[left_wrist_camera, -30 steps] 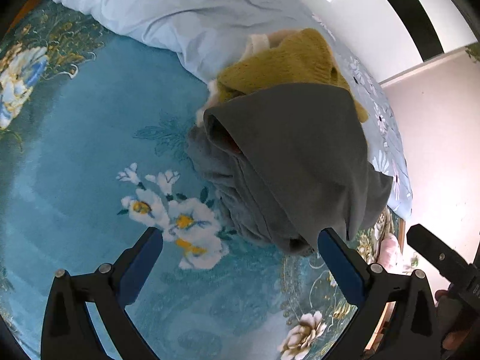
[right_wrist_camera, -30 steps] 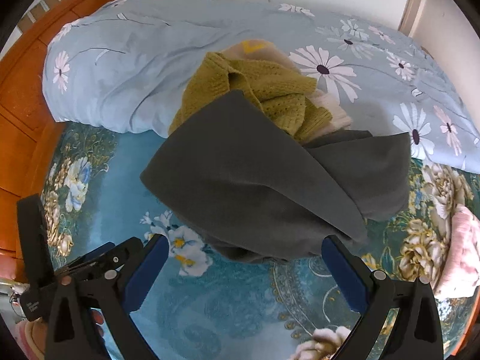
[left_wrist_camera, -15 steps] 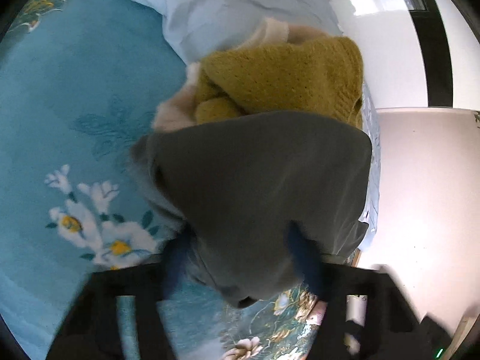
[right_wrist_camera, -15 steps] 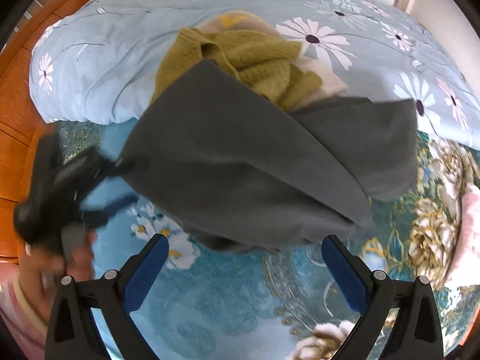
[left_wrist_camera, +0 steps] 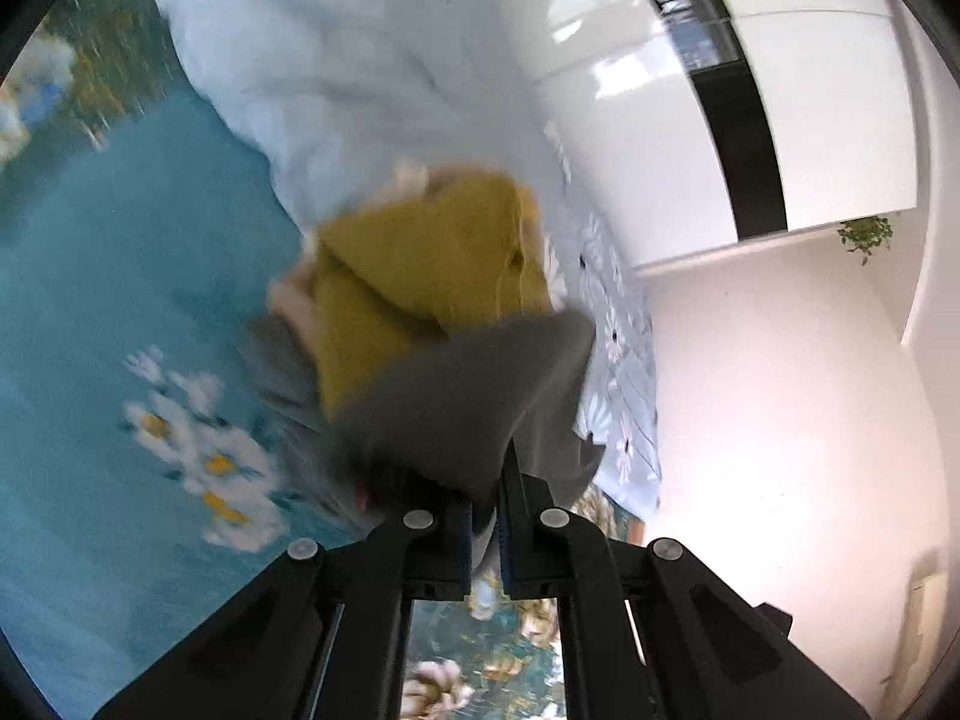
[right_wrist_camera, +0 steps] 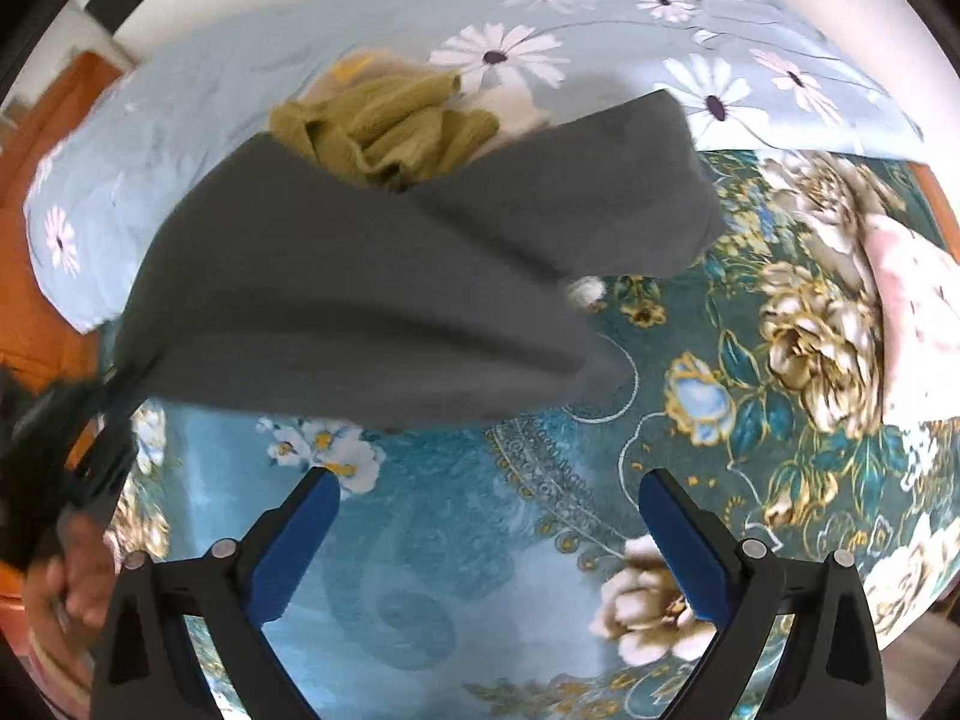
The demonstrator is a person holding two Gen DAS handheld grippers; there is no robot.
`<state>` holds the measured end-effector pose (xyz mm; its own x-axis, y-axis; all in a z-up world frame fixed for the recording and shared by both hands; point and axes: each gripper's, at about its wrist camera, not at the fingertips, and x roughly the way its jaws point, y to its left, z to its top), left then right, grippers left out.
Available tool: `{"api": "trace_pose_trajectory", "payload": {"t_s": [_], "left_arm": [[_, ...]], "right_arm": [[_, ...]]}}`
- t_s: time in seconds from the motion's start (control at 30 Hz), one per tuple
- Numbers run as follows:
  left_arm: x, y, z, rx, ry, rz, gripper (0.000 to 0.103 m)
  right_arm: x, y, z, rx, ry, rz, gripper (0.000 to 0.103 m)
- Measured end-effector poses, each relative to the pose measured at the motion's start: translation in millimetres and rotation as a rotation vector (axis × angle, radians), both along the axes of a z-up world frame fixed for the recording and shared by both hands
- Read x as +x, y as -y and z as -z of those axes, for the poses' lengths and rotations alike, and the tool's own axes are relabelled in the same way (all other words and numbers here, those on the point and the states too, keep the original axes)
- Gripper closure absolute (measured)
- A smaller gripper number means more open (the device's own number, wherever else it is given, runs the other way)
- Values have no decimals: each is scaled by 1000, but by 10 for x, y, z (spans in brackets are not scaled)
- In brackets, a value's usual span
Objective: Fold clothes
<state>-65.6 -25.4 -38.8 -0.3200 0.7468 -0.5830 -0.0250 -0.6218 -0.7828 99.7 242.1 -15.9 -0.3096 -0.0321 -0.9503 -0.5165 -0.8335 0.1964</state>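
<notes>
A dark grey garment (right_wrist_camera: 372, 276) lies over a pile on the blue floral bed. A mustard knitted sweater (right_wrist_camera: 390, 126) sits under it at the back; it also shows in the left wrist view (left_wrist_camera: 432, 264). My left gripper (left_wrist_camera: 483, 516) is shut on the near edge of the grey garment (left_wrist_camera: 468, 408) and holds it lifted and stretched to the left. In the right wrist view the left gripper (right_wrist_camera: 114, 396) shows blurred at the garment's left corner. My right gripper (right_wrist_camera: 486, 528) is open and empty above the bedspread, in front of the garment.
A light blue daisy-print duvet (right_wrist_camera: 600, 30) is bunched along the back of the bed. A pale pink cloth (right_wrist_camera: 918, 294) lies at the right edge. A wooden headboard (right_wrist_camera: 36, 138) stands at the left. A white wardrobe (left_wrist_camera: 690, 120) and wall are beyond the bed.
My left gripper moved in on the grey garment, shut on its edge and pulled it up and left. My right gripper stayed open and shifted a little.
</notes>
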Motion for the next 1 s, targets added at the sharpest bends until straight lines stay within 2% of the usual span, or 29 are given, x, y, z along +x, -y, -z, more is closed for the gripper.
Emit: {"api": "trace_pose_trajectory", "payload": {"t_s": [0.17,0.47,0.53,0.6,0.73,0.83,0.93,1.0], "left_arm": [[90,548,-288,-69,-22,-47,98],[304,1394,-1233,-204,-237,-195,98],[349,1518,-1303,-246,-231,-221,98],[439,1565,-1255,-259,-160,-220,98],[718,1227,-1108,-308,-88,-96,98],[944,783,-996,-306,-27,63,98],[1084,263,-1021,-261,-12,222,99],[1108,-88,-1113,-208,-31,309,99]], "right_arm": [[269,-2,-155,-14,-53,22,2],[768,-112,-209,-35,-96,63,2],[840,-146,-194,-60,-108,69,2],[878,-160,-138,-94,-111,65,2],[898,-133,-22,-161,-128,54,5],[902,-101,29,-207,-149,39,10],[975,-253,19,-223,-170,70,14],[1029,-371,8,-232,-184,95,15]]}}
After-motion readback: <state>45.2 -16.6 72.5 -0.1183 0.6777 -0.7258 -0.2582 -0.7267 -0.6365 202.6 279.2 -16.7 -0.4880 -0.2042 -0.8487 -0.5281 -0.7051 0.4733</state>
